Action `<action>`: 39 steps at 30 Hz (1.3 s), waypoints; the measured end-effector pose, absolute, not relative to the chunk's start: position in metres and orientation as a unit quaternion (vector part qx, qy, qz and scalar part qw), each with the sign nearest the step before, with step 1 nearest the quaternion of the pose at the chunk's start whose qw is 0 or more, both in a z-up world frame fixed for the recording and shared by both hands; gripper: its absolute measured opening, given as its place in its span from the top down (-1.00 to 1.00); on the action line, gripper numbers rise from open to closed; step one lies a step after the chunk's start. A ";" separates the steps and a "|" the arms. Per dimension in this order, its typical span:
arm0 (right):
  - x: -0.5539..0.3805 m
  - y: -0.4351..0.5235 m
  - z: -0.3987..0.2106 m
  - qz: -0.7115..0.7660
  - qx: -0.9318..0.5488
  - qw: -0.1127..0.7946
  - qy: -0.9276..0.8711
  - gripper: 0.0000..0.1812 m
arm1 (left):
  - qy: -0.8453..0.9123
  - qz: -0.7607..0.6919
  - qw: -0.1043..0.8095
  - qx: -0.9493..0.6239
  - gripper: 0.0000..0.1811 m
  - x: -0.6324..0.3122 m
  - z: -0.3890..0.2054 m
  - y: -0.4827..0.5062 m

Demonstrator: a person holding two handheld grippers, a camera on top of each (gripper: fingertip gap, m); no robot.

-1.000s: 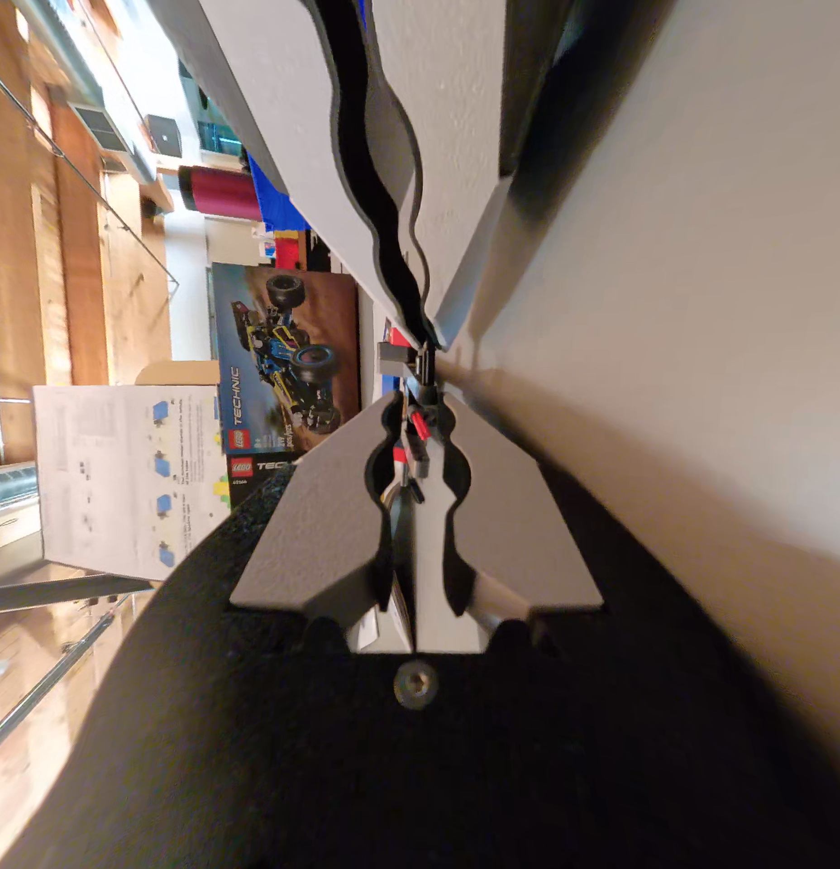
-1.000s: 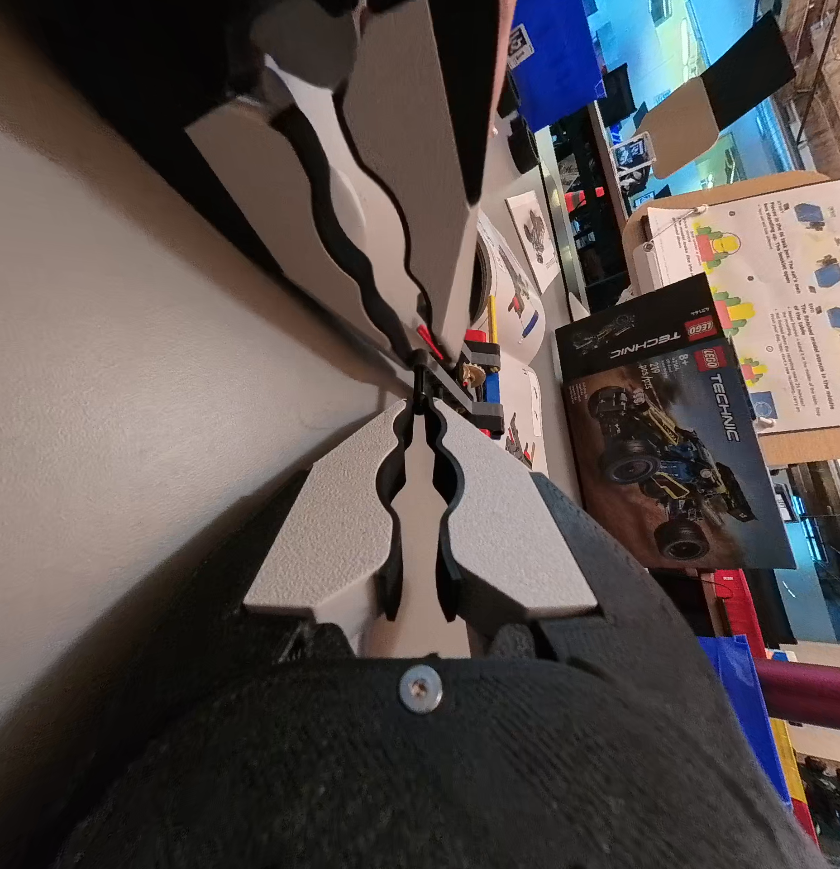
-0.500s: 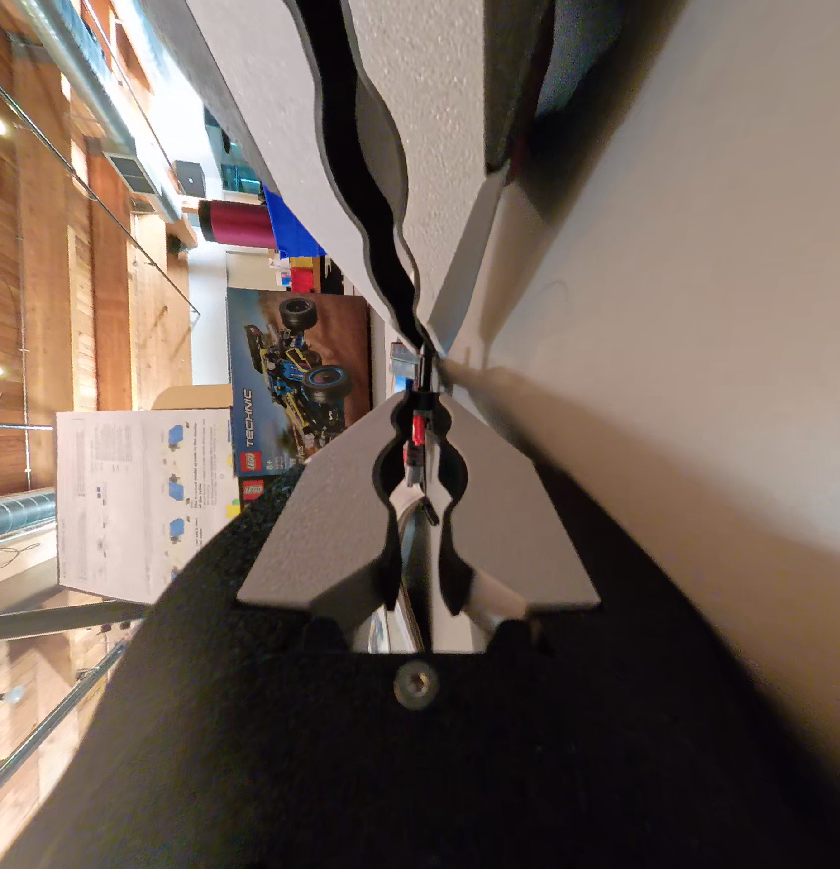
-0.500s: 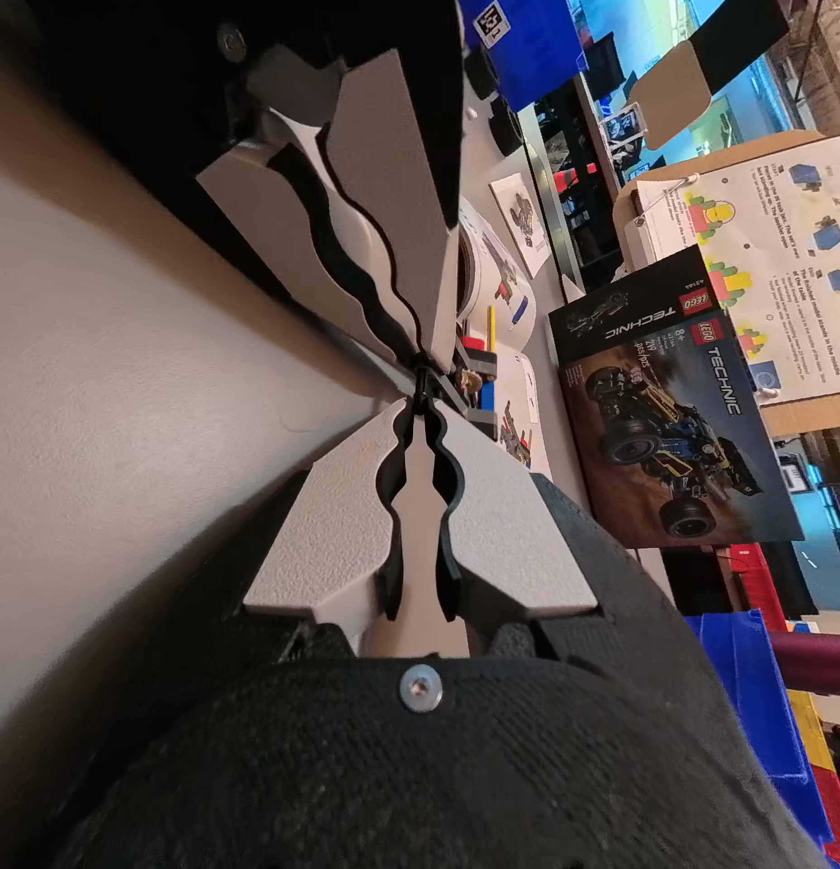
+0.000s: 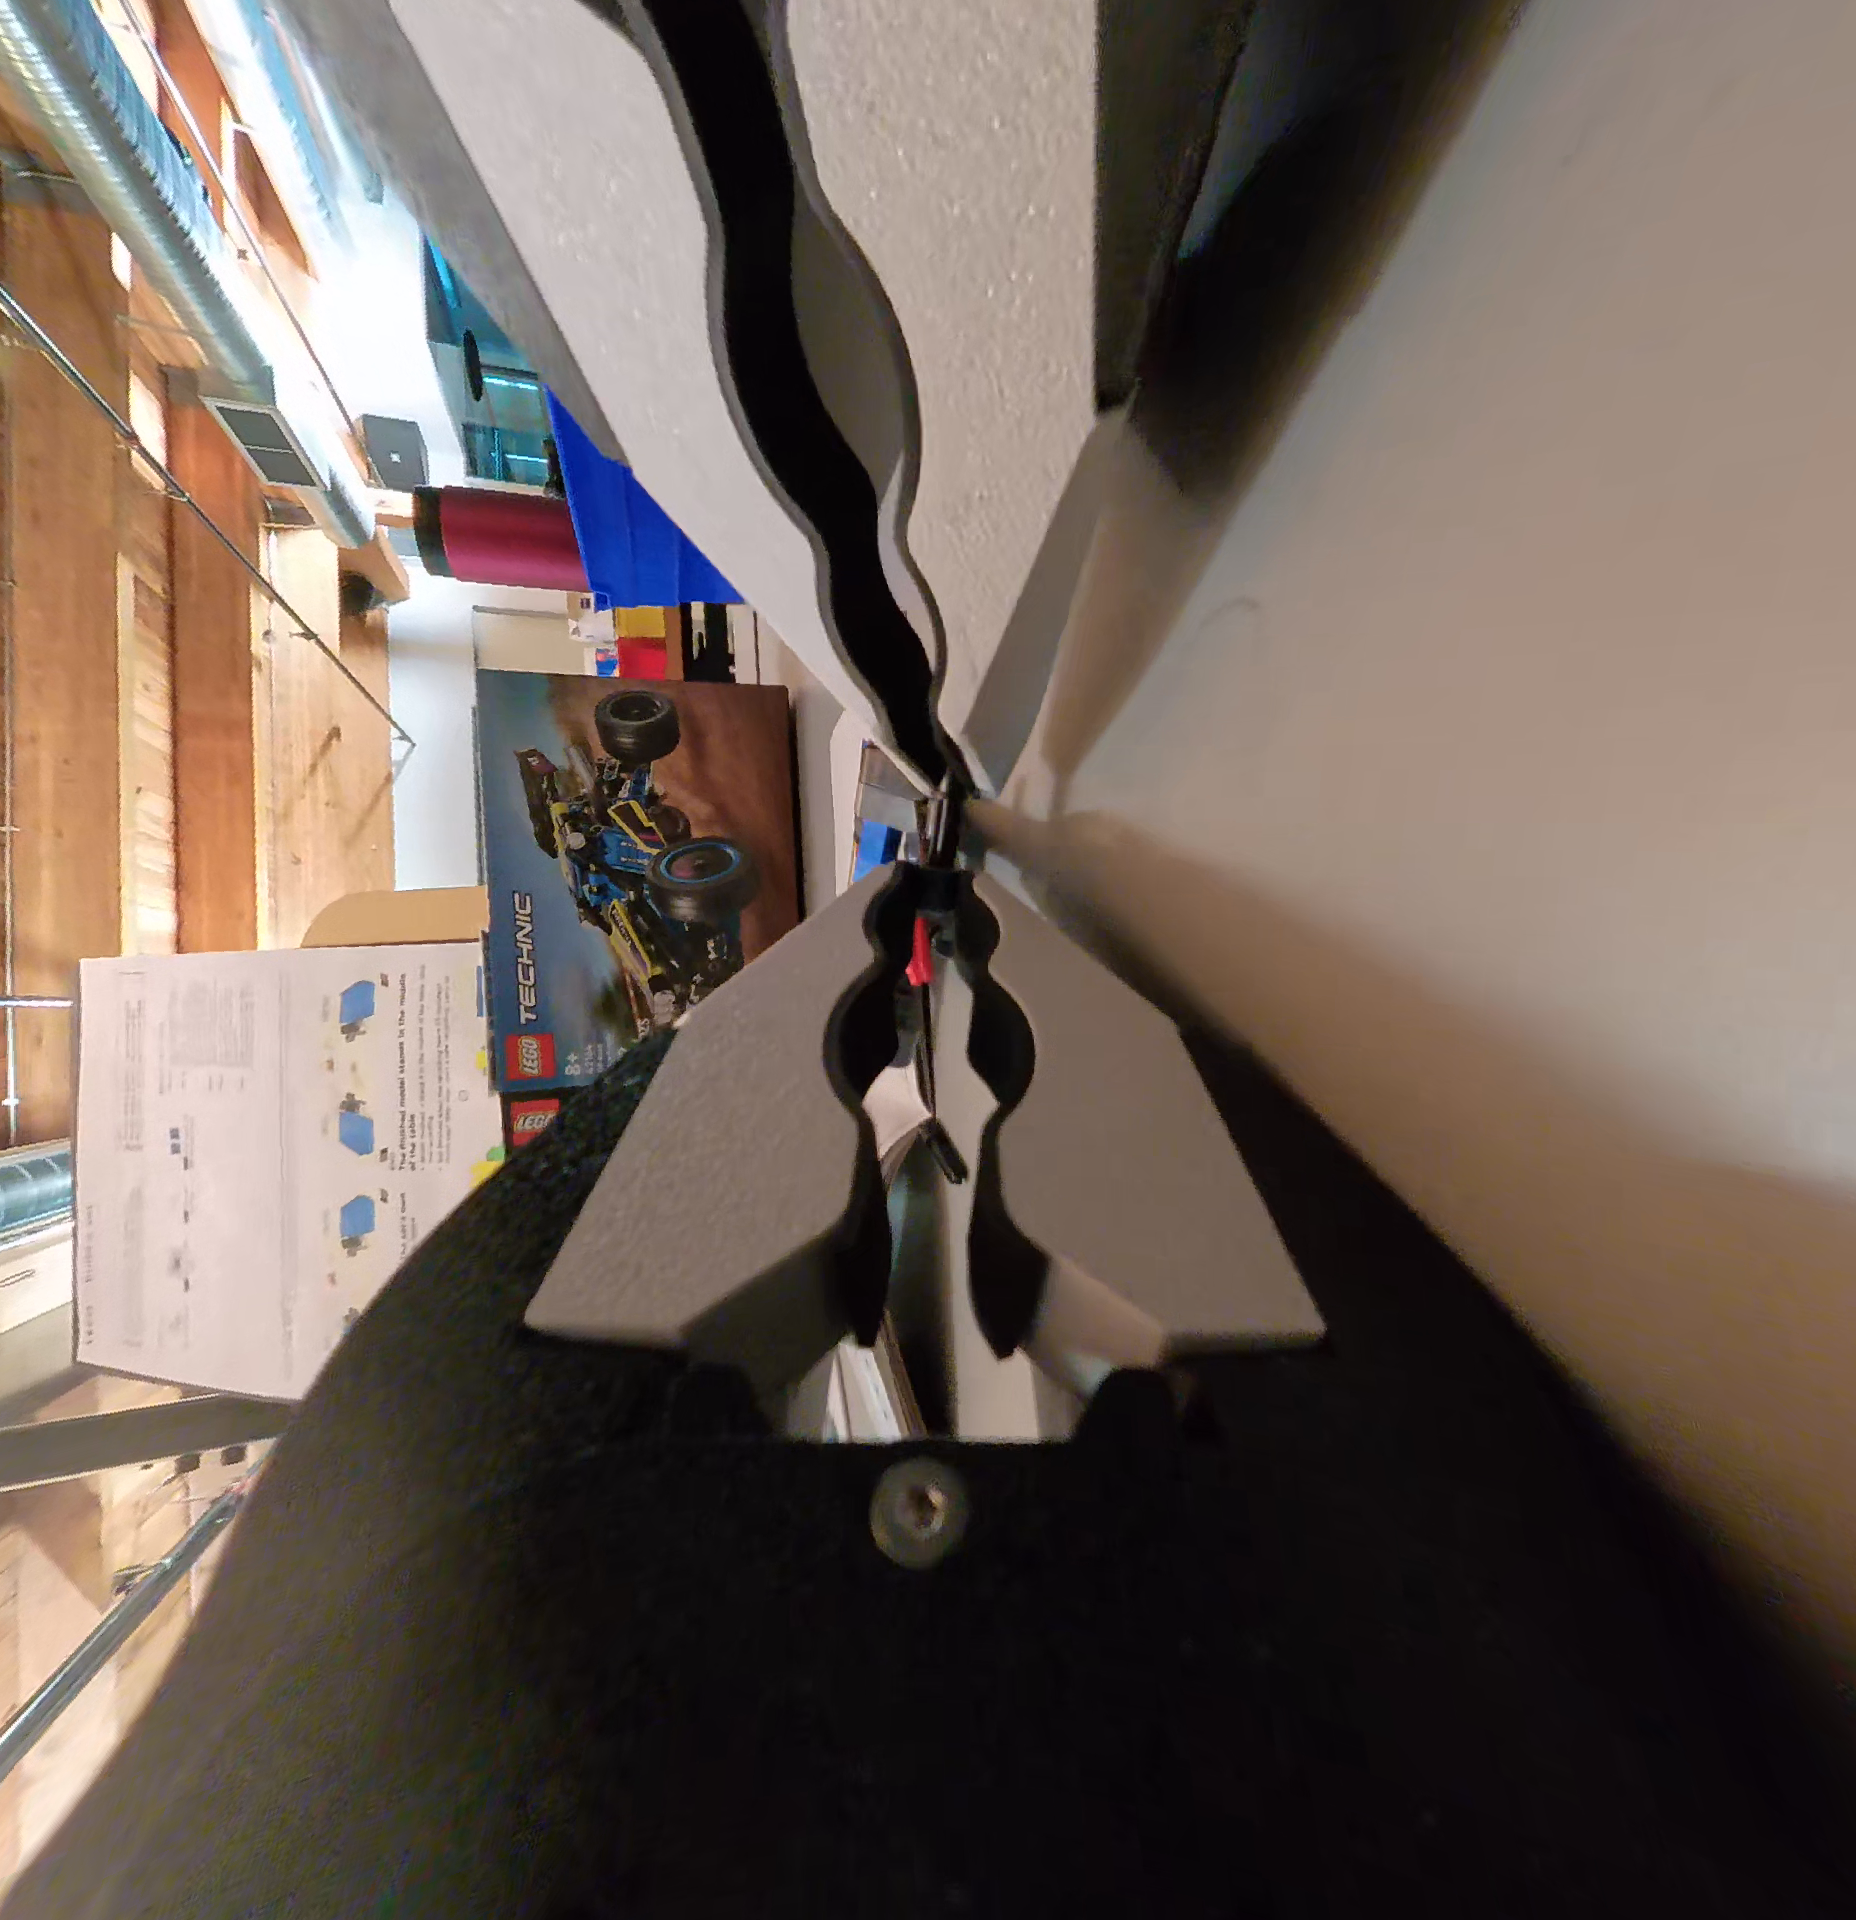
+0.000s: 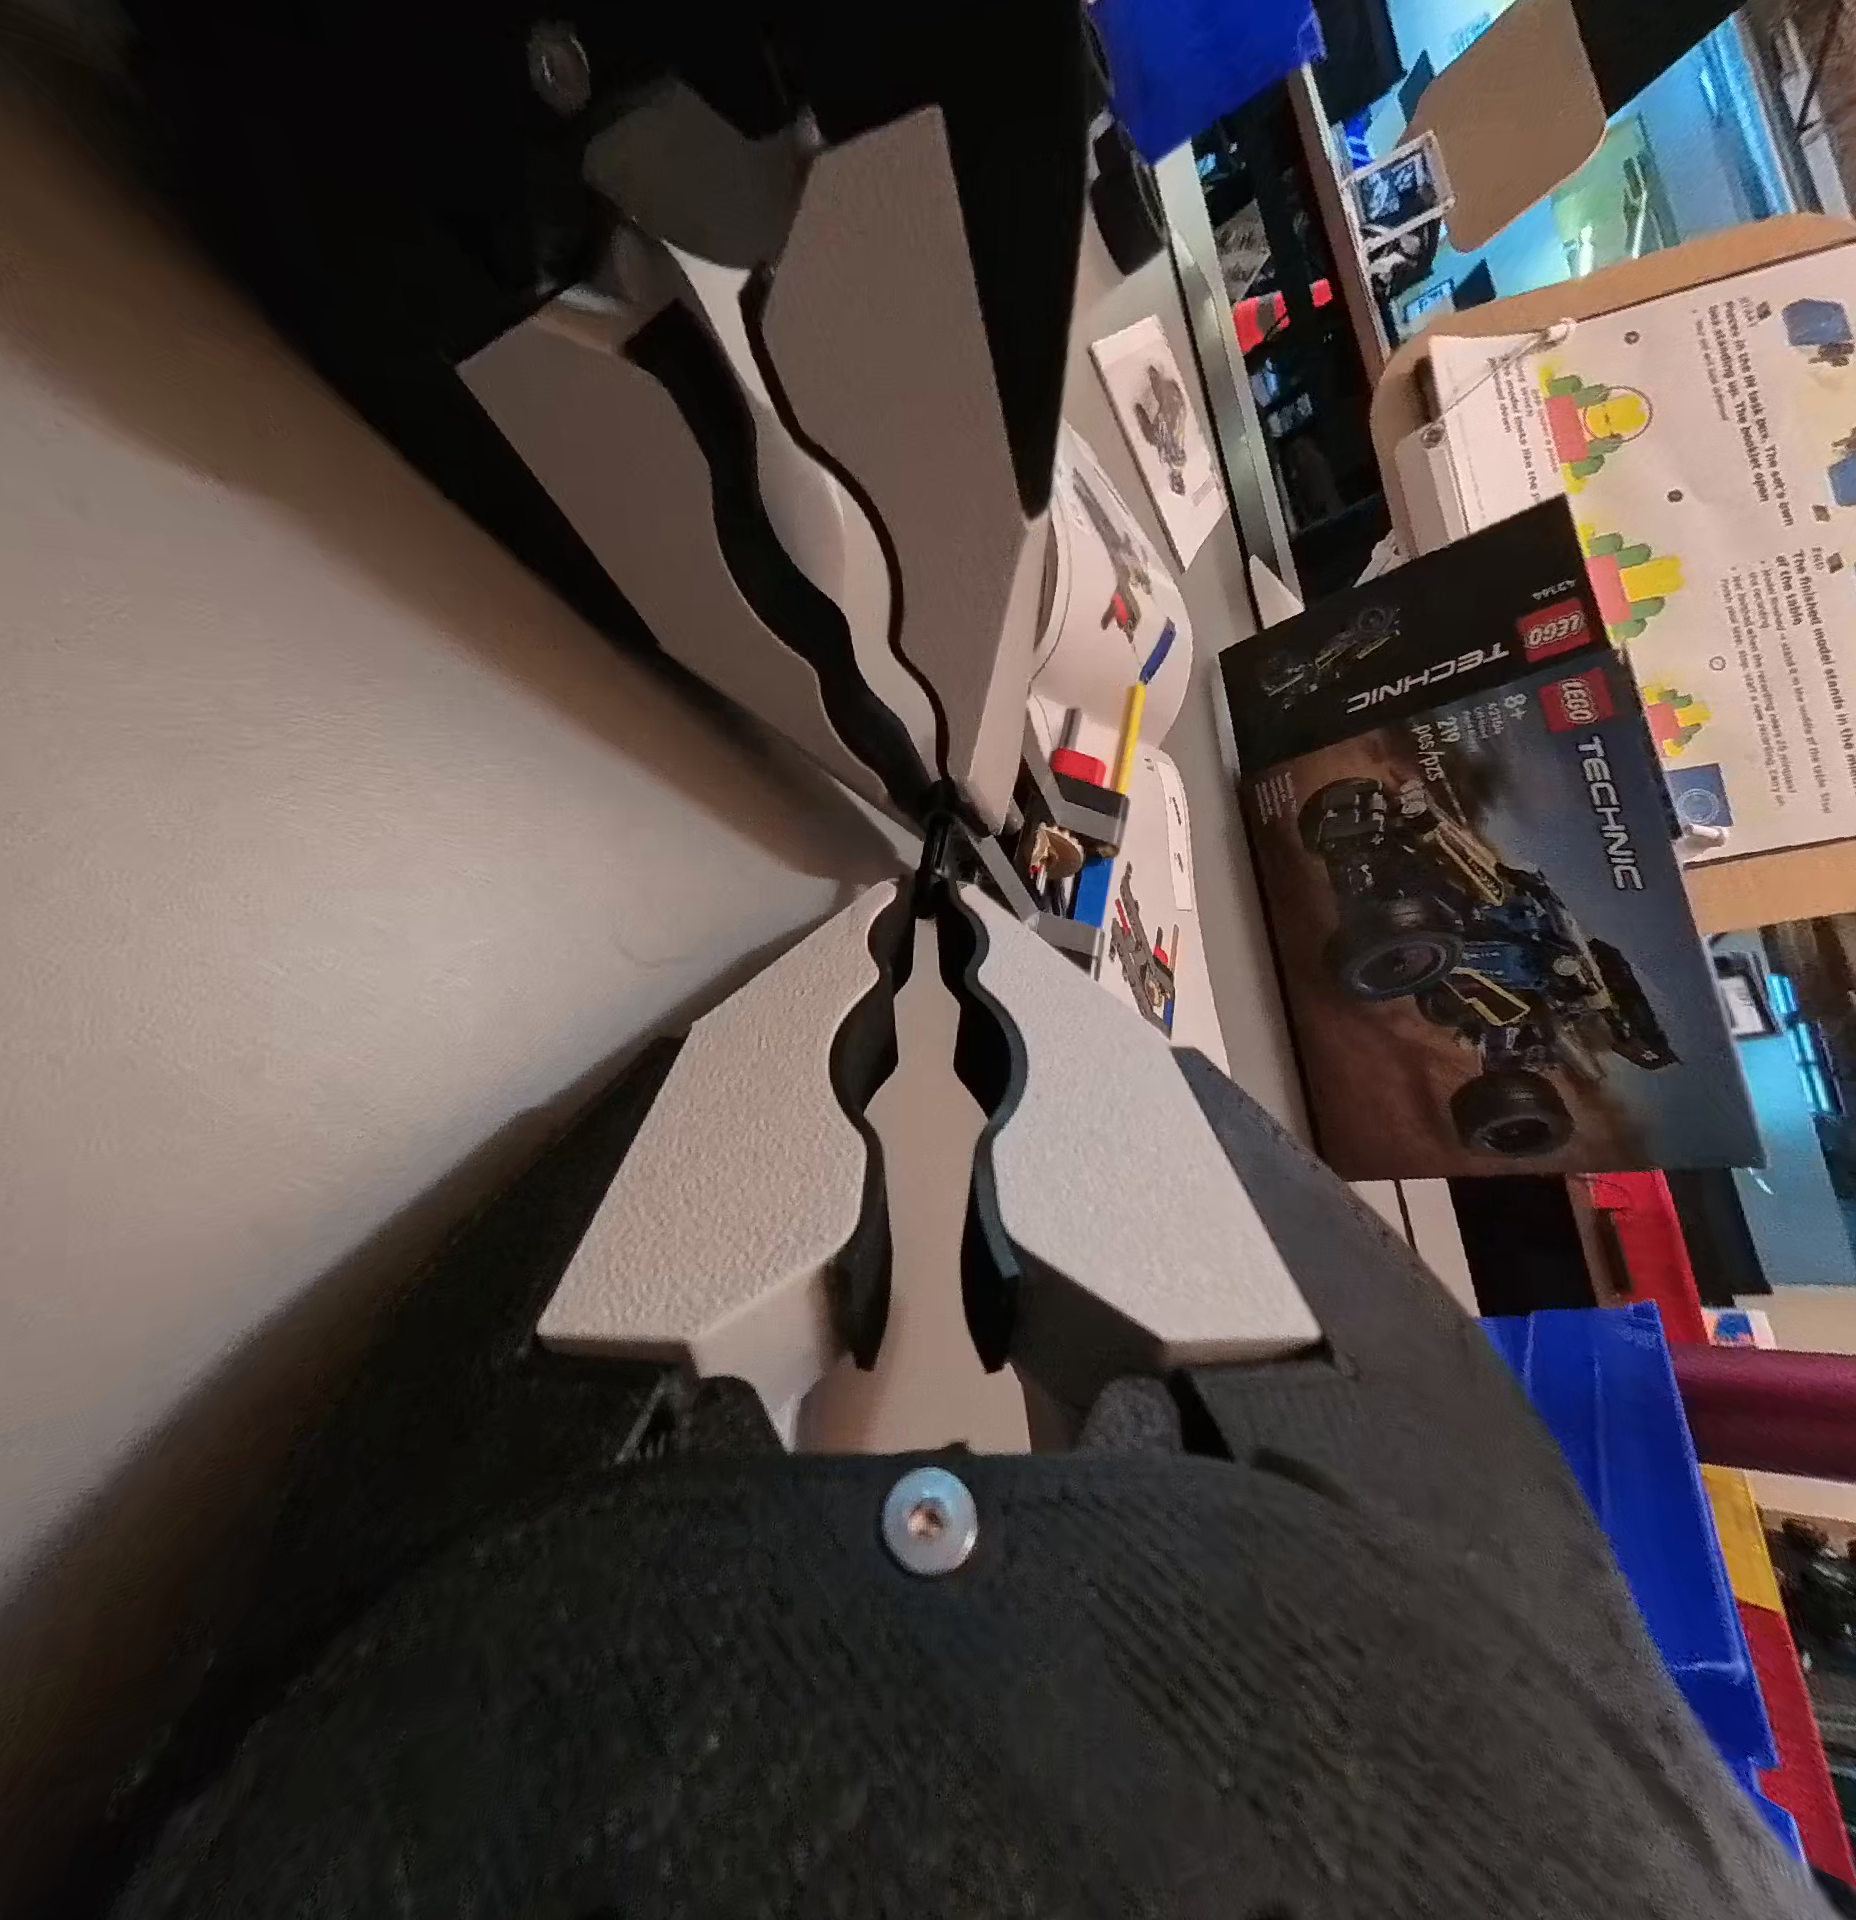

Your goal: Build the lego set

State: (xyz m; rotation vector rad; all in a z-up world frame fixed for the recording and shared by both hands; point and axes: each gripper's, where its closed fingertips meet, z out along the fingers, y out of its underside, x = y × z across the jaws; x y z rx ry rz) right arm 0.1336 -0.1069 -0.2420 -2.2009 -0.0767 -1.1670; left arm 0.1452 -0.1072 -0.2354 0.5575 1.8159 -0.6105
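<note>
At the centre of both wrist views, two grippers meet tip to tip above a pale tabletop [image 6: 332, 831]. The left gripper [image 5: 929, 904] has its jaws drawn almost together, pinching a slim black Lego piece with a red pin [image 5: 916, 961] showing between them. The right gripper [image 6: 932, 894] is likewise nearly closed, pinching a small black connector [image 6: 936, 847] at its very tip. In the right wrist view the left gripper enters from 12 o'clock, and the two black parts touch.

Just beyond the tips, toward 3 o'clock in that view, sits a partly built grey, red, blue and yellow assembly [image 6: 1085, 821] on open instruction pages [image 6: 1132, 623]. The set's box [image 6: 1475, 883] stands farther right, before a printed sheet [image 6: 1734, 540].

This looks like a mating step: pressing one small part onto the other in mid-air. The next move likely calls for keeping both pieces in line and pushing straight, since a slight tilt could make either one slip out.
</note>
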 end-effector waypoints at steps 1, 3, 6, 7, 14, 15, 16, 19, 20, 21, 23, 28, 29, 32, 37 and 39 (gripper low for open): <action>0.134 -0.107 -0.243 -0.444 -0.838 0.315 -0.028 0.97 | 0.764 -0.254 0.544 0.236 0.95 0.145 -0.236 -0.107; 0.135 -0.107 -0.243 -0.443 -0.839 0.314 -0.024 0.97 | 0.764 -0.252 0.544 0.237 0.95 0.145 -0.236 -0.107; 0.136 -0.107 -0.244 -0.441 -0.841 0.314 -0.019 0.97 | 0.765 -0.254 0.543 0.235 0.95 0.145 -0.237 -0.108; 0.136 -0.107 -0.244 -0.438 -0.841 0.316 -0.017 0.97 | 0.766 -0.255 0.541 0.234 0.95 0.145 -0.237 -0.108; 0.134 -0.105 -0.243 -0.432 -0.840 0.326 -0.020 0.97 | 0.769 -0.260 0.537 0.230 0.95 0.144 -0.237 -0.109; 0.134 -0.105 -0.242 -0.434 -0.840 0.325 -0.021 0.97 | 0.769 -0.259 0.538 0.230 0.95 0.144 -0.237 -0.109; 0.134 -0.105 -0.242 -0.436 -0.840 0.323 -0.022 0.97 | 0.769 -0.260 0.537 0.229 0.94 0.144 -0.237 -0.109; 0.134 -0.105 -0.241 -0.439 -0.838 0.324 -0.021 0.97 | 0.770 -0.262 0.537 0.226 0.95 0.144 -0.236 -0.109; 0.134 -0.105 -0.241 -0.440 -0.838 0.323 -0.021 0.97 | 0.770 -0.263 0.536 0.225 0.95 0.144 -0.237 -0.109; 0.134 -0.104 -0.241 -0.441 -0.837 0.322 -0.022 0.97 | 0.770 -0.262 0.536 0.225 0.95 0.144 -0.237 -0.109; 0.135 -0.104 -0.241 -0.440 -0.838 0.323 -0.021 0.97 | 0.770 -0.262 0.537 0.224 0.95 0.144 -0.237 -0.109; 0.135 -0.104 -0.241 -0.446 -0.837 0.317 -0.025 0.97 | 0.770 -0.259 0.538 0.225 0.95 0.144 -0.237 -0.109; 0.135 -0.104 -0.241 -0.447 -0.837 0.316 -0.025 0.97 | 0.770 -0.260 0.538 0.224 0.95 0.144 -0.238 -0.109; 0.135 -0.103 -0.240 -0.449 -0.836 0.315 -0.027 0.97 | 0.771 -0.261 0.536 0.222 0.95 0.144 -0.238 -0.109; 0.136 -0.102 -0.240 -0.450 -0.835 0.316 -0.026 0.97 | 0.772 -0.259 0.537 0.220 0.95 0.146 -0.239 -0.109; 0.136 -0.102 -0.239 -0.452 -0.834 0.315 -0.029 0.97 | 0.771 -0.259 0.538 0.221 0.95 0.146 -0.239 -0.109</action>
